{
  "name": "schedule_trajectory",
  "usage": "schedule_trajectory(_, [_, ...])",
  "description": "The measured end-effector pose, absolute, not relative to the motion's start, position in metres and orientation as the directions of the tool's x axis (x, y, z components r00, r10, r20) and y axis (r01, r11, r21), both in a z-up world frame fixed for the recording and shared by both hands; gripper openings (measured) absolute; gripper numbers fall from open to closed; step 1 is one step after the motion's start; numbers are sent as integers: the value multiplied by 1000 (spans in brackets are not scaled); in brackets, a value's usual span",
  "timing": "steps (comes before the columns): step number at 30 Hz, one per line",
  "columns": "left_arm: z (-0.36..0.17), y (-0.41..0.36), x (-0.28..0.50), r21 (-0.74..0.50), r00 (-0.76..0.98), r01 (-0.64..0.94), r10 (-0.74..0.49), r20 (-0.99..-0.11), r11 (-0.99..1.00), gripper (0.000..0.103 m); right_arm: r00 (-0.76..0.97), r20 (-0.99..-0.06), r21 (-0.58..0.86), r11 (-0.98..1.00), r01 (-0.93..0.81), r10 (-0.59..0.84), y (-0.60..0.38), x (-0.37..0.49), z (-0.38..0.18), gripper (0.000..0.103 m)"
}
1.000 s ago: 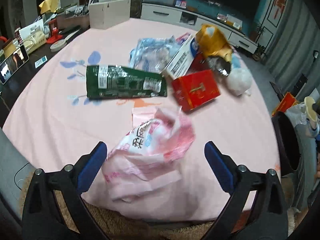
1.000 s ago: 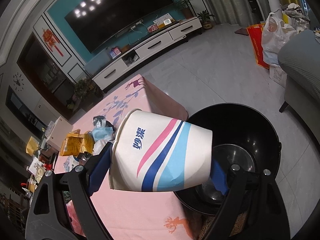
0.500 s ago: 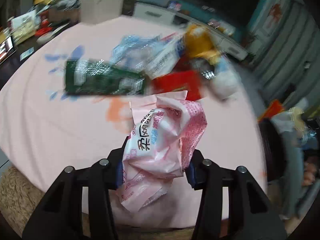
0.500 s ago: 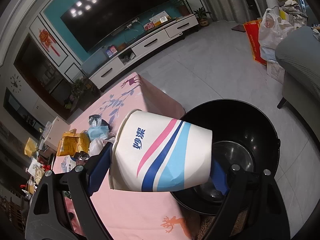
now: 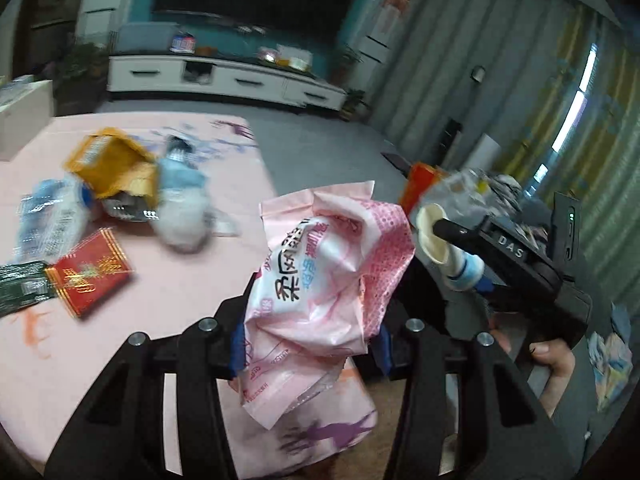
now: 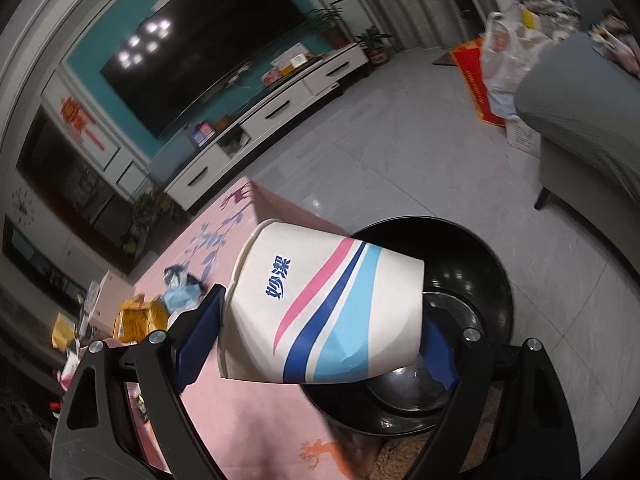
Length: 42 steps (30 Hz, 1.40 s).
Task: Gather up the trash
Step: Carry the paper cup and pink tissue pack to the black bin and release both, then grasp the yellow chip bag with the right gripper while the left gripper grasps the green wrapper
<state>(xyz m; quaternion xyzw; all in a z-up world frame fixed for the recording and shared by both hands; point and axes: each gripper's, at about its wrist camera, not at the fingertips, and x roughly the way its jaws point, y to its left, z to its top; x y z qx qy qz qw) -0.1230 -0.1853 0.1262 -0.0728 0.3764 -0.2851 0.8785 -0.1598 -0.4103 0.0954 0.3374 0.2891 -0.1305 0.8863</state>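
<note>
My left gripper (image 5: 310, 346) is shut on a crumpled pink tissue wrapper (image 5: 328, 276) and holds it up above the table's right edge. My right gripper (image 6: 318, 338) is shut on a white paper cup (image 6: 324, 310) with pink and blue stripes, lying sideways over the black trash bin (image 6: 480, 264). In the left wrist view the right gripper (image 5: 452, 240) and its cup (image 5: 434, 236) show to the right of the wrapper. More trash lies on the pink tablecloth (image 5: 180, 280): a red box (image 5: 90, 276), a yellow packet (image 5: 116, 166), a white ball of tissue (image 5: 182, 220).
A green wrapper (image 5: 20, 288) and a clear plastic bag (image 5: 48, 216) lie at the table's left. A grey sofa (image 6: 588, 120) stands right of the bin, with a white plastic bag (image 6: 504, 56) and red bag behind. A TV cabinet (image 6: 272, 116) lines the far wall.
My left gripper has closed on the pink wrapper, lifted it off the table and swung right toward the bin. My right gripper has held the cup over the bin, barely moving.
</note>
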Motion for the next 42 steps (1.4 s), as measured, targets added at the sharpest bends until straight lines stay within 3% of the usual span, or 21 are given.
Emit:
schedule_trajectory(10, [95, -280, -94, -411, 360, 546, -647, -672, 730, 49, 767, -640, 576, 631, 519, -47, -458, -168, 64, 86])
schedule_trajectory(18, [64, -322, -81, -423, 262, 571, -644, -719, 704, 53, 738, -675, 598, 577, 556, -12, -475, -161, 42, 86])
schedule_trajectory(20, [57, -327, -77, -425, 243, 573, -640, -729, 701, 57, 731, -683, 601, 569, 561, 1, -476, -159, 37, 87])
schedule_trajectory(21, [55, -329, -76, -430, 233, 577, -645, -728, 694, 64, 728, -686, 600, 568, 563, 3, -476, -158, 36, 87])
schedule_trajectory(23, [53, -331, -73, -435, 227, 584, -653, -723, 685, 86, 724, -689, 601, 566, 565, 9, -476, -158, 34, 88])
schedule_trajectory(24, [52, -331, -72, -432, 234, 587, -654, -719, 685, 90, 725, -689, 604, 562, 565, 13, -476, -157, 33, 92])
schedule_trajectory(27, [56, -328, -73, -417, 260, 591, -653, -712, 690, 96, 736, -677, 619, 553, 558, 17, -474, -157, 35, 100])
schedule_trajectory(36, [84, -264, -63, -437, 378, 503, -644, -665, 746, 100, 746, -666, 609, 583, 539, 5, -466, -154, 45, 100])
schedule_trajectory(42, [108, -171, -54, -397, 542, 346, -526, -655, 850, 100, 749, -662, 557, 666, 496, -4, -442, -142, 57, 100])
